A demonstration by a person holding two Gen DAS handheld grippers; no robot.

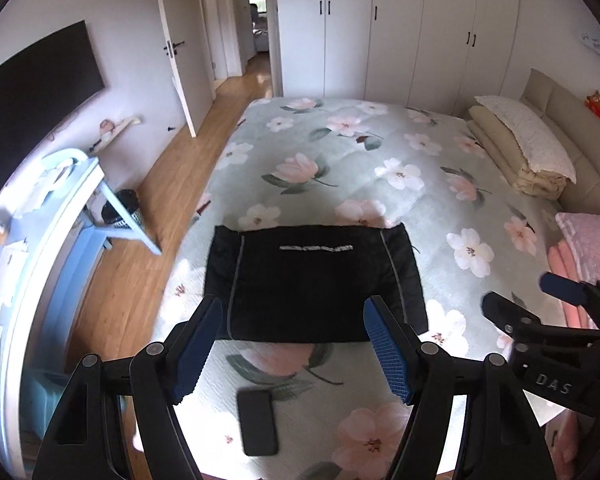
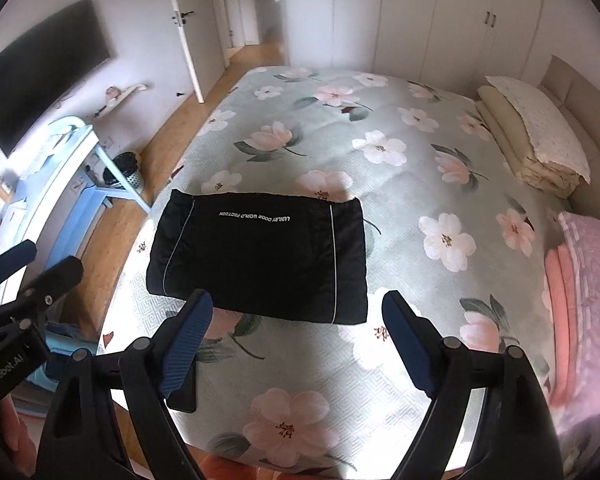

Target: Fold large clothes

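Note:
A black garment [image 1: 312,280] lies folded into a flat rectangle on the floral bedspread [image 1: 360,152]; it also shows in the right wrist view [image 2: 260,256], with white lettering and thin grey piping. My left gripper [image 1: 294,322] is open and empty, held above the garment's near edge. My right gripper [image 2: 298,316] is open and empty, above the near edge too. The right gripper also appears at the right of the left wrist view [image 1: 532,296], and the left gripper at the left of the right wrist view [image 2: 36,264].
A black phone [image 1: 257,422] lies on the bed near the front edge. Folded beige bedding [image 1: 520,144] and pink bedding [image 2: 580,280] sit at the right. A blue desk [image 1: 60,208], a black bin [image 1: 120,206] and wood floor are at the left.

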